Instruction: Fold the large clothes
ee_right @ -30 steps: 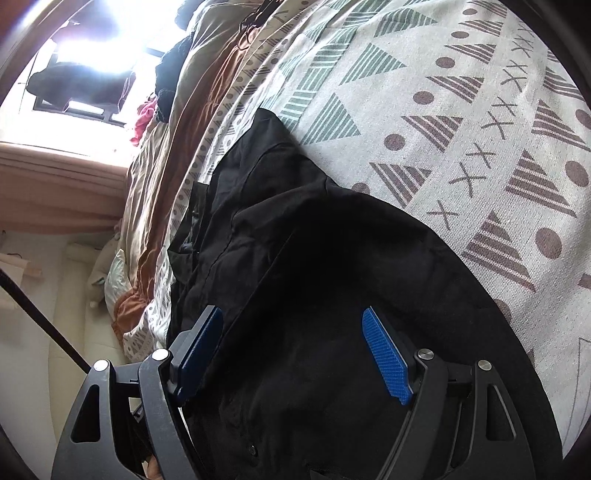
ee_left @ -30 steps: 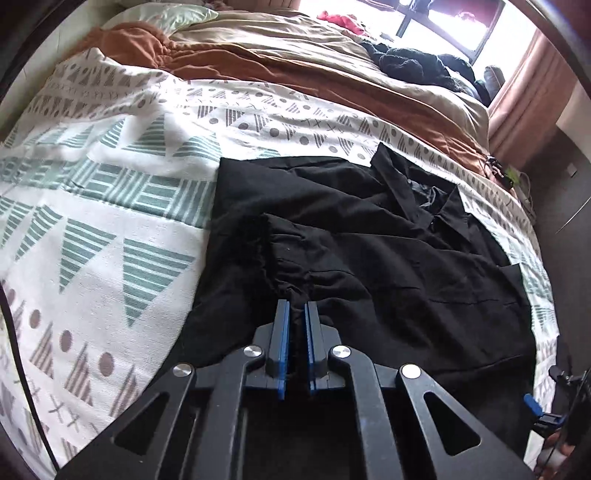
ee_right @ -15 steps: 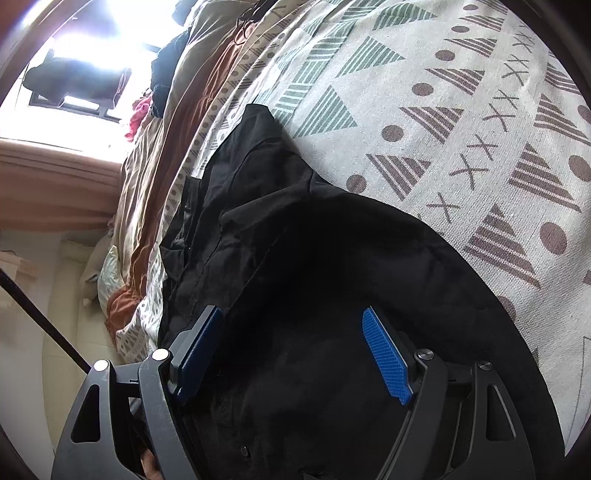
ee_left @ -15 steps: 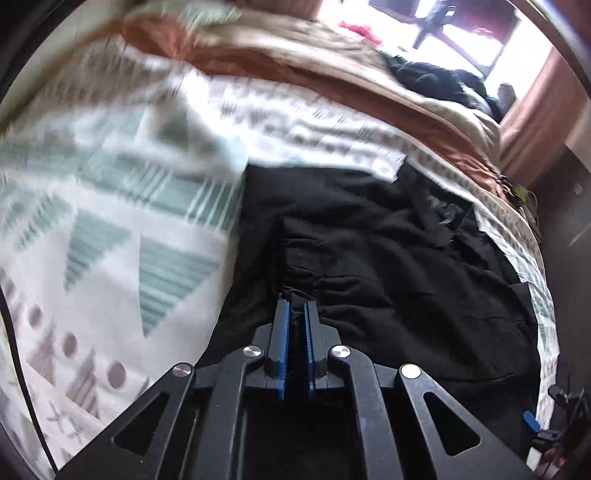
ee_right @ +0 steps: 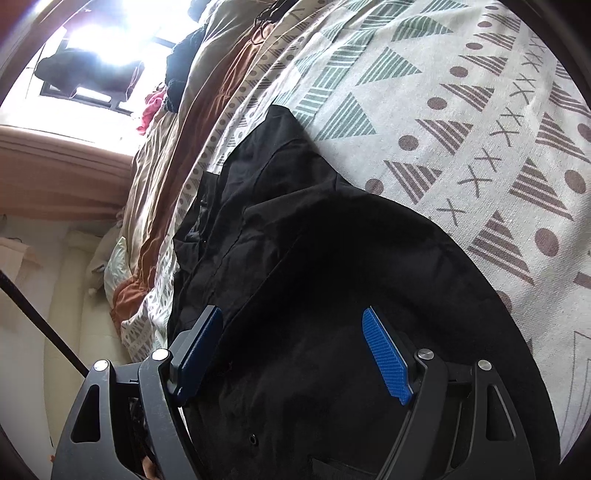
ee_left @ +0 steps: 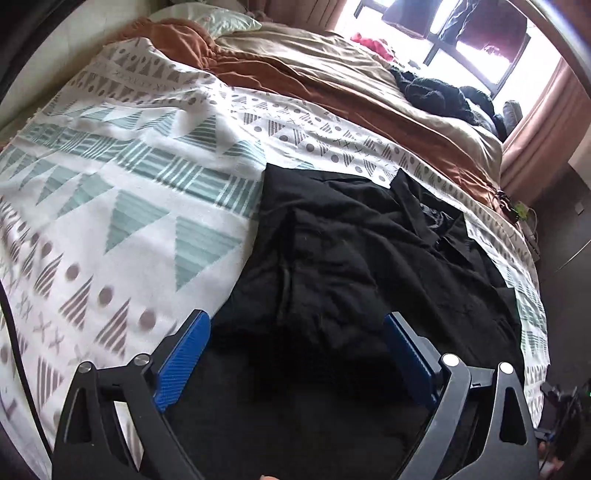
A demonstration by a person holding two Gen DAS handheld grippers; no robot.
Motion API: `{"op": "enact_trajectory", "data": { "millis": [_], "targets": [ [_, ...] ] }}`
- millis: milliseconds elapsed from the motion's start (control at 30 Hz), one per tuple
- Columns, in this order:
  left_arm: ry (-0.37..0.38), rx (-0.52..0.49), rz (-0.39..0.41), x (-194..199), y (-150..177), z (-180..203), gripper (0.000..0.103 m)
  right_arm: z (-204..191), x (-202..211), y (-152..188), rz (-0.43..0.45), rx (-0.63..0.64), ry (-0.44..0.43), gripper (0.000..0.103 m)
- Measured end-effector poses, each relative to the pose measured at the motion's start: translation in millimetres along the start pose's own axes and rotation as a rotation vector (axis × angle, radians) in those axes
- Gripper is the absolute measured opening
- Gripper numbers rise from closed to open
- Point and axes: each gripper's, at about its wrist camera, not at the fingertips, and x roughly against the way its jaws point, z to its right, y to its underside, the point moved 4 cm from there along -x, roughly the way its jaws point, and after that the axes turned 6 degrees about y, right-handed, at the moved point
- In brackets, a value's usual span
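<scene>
A: In the left wrist view, a bed under a patterned blanket fills the frame, with a brown duvet and a window far beyond the gripper.

B: And the garment?

A: The black garment lies on the blanket just ahead of the left gripper and runs under it. The gripper's jaws are opening, already wide, and cloth lies between them without either blue pad pressing it.

B: How will it handle?

A: I judge it light, limp and creased. It will sag and bunch, so take it at a hem or corner, not mid-panel.

B: What is hard to read?

A: Black on black. I cannot tell sleeves from body, and the nearest cloth is hidden by the gripper's frame.

B: The right wrist view?

A: The same bed, tilted, with the window glaring far up to the left of the gripper. The right gripper hangs over the garment, jaws well apart, gripping nothing.

B: Hidden there?

A: The garment's near edge is cut off below. A small round fastener shows low down. A fingertip peeps by the frame.
</scene>
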Motion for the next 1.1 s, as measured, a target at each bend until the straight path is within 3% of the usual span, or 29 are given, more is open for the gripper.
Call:
{"op": "enact_trajectory", "data": {
  "millis": [100, 233, 567, 733, 933, 1000, 1100],
  "targets": [
    [0.006, 0.027, -0.018, 15, 22, -9, 0.096, 2, 6, 1, 0.002, -0.001, -0.006, 0.077],
    [0.070, 0.095, -0.003, 40, 37, -14, 0.096, 6, 13, 3, 0.032, -0.007, 0.059, 0.080],
    [0.093, 0.101, 0.024, 108, 76, -27, 0.096, 7, 59, 27, 0.068, -0.016, 0.016, 0.087],
    [0.094, 0.104, 0.072, 147, 90, -44, 0.096, 15, 80, 50, 0.063, 0.002, 0.035, 0.088],
    [0.160, 0.129, 0.139, 198, 111, -59, 0.097, 21, 113, 78, 0.042, 0.019, 0.010, 0.088],
    [0.182, 0.133, 0.152, 212, 119, -63, 0.103, 22, 125, 88, 0.040, 0.032, -0.001, 0.088],
    [0.193, 0.135, 0.173, 229, 129, -66, 0.103, 23, 143, 101, 0.057, 0.057, 0.005, 0.088]
  ]
}}
